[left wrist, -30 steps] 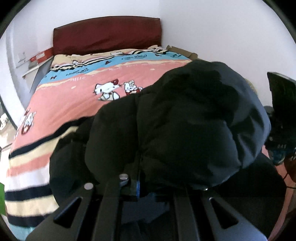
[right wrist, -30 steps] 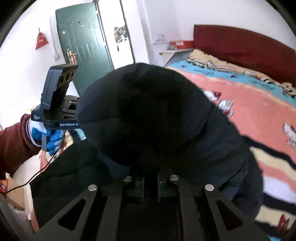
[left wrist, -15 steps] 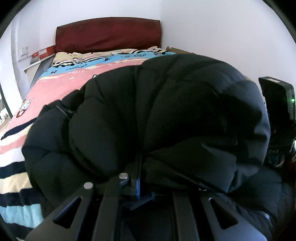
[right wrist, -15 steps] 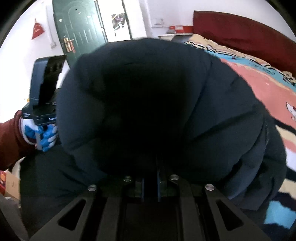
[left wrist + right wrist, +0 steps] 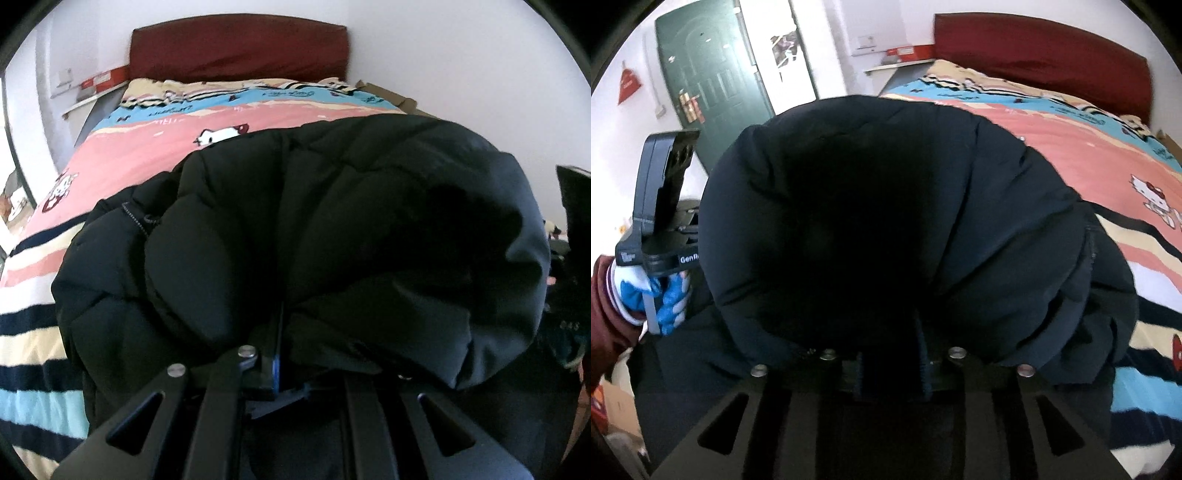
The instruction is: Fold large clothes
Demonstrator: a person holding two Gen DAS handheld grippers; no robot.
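Note:
A large black puffer jacket [image 5: 332, 229] bulges up over both grippers and fills the middle of both views; it also shows in the right wrist view [image 5: 886, 221]. My left gripper [image 5: 291, 354] is shut on a fold of the jacket, its fingertips buried in the fabric. My right gripper [image 5: 890, 354] is shut on another fold, its tips hidden too. The jacket hangs over the near end of the bed [image 5: 155, 147]. The left gripper's body [image 5: 661, 206] and the gloved hand holding it show at the left of the right wrist view.
The bed has a pink, blue and striped cartoon sheet [image 5: 1100, 155] and a dark red headboard [image 5: 236, 48]. A green door [image 5: 709, 92] stands behind to the left. White walls run close along the bed's right side. Boxes lie on the floor at the lower left [image 5: 605, 402].
Both grippers have carried the jacket forward over the bed. The bundle first swelled to cover most of the sheet, then dropped a little, so more of the bed shows beyond it.

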